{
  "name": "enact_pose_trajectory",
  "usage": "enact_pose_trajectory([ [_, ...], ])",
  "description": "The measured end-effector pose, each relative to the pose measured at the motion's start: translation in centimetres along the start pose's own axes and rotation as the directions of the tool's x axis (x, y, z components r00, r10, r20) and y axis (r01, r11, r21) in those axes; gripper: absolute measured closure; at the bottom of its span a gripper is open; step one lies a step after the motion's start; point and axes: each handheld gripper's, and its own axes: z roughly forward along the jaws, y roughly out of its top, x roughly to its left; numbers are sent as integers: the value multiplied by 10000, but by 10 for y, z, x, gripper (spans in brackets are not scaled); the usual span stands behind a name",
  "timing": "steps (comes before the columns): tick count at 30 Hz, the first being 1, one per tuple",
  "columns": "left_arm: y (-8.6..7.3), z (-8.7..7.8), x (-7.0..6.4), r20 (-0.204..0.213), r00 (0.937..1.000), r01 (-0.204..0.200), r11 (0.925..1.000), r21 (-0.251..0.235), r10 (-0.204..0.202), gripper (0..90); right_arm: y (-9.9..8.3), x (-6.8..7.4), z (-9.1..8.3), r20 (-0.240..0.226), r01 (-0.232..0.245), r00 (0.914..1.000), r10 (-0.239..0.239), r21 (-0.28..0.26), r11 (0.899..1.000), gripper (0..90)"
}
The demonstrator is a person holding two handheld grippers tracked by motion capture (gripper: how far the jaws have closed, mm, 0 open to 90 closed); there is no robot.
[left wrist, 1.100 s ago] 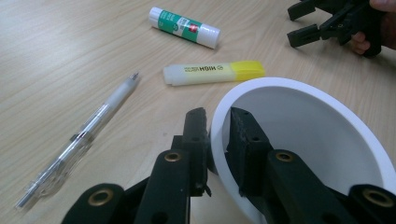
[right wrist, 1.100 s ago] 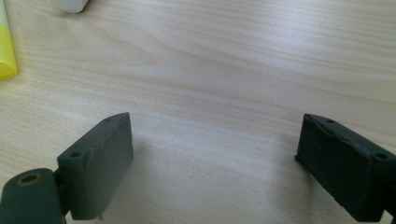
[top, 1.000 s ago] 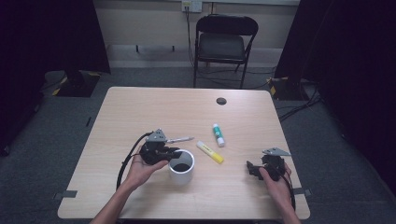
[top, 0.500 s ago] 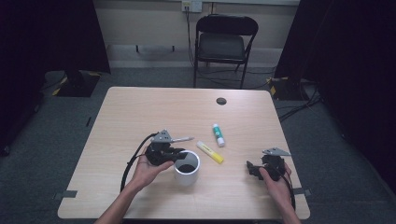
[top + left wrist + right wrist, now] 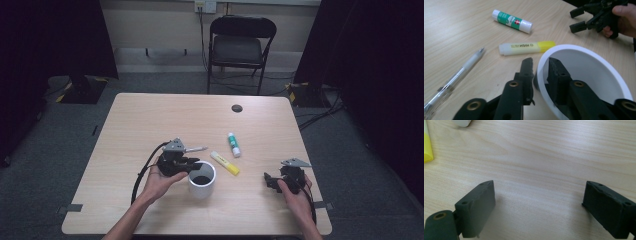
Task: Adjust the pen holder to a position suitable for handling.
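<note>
One white cup, dark inside

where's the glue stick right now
In the high view the glue stick lies right of the table's centre, just beyond the yellow highlighter and apart from it, past the white cup.

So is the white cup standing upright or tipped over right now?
Upright: the cup stands on its base, its open mouth facing up, with the left gripper shut on its rim.

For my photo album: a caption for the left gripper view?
Left tool pinching a white cup's rim, near highlighter.
</note>
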Motion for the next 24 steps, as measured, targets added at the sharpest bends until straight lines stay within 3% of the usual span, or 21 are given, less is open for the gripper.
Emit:
enact_pose_trajectory([
  [3,0,-3,0,155,9998,-127,9999,39,126,597,0,0,0,-3,9,10000,-9,3,10000,98],
  [4,0,-6,1,238,9997,6,9999,-136,-3,565,0,0,0,-1,0,10000,0,5,10000,98],
  [9,0,-14,3,72,10000,23,9991,-416,-20,462,0,0,0,1,-17,10000,17,14,10000,98],
  [17,-2,-35,4,-364,9991,-245,9971,-724,219,366,0,0,0,3,-18,10000,18,14,10000,98],
  [24,-5,-54,9,-752,9972,-46,9958,-919,-24,313,0,0,0,5,-19,10000,19,14,10000,98],
])
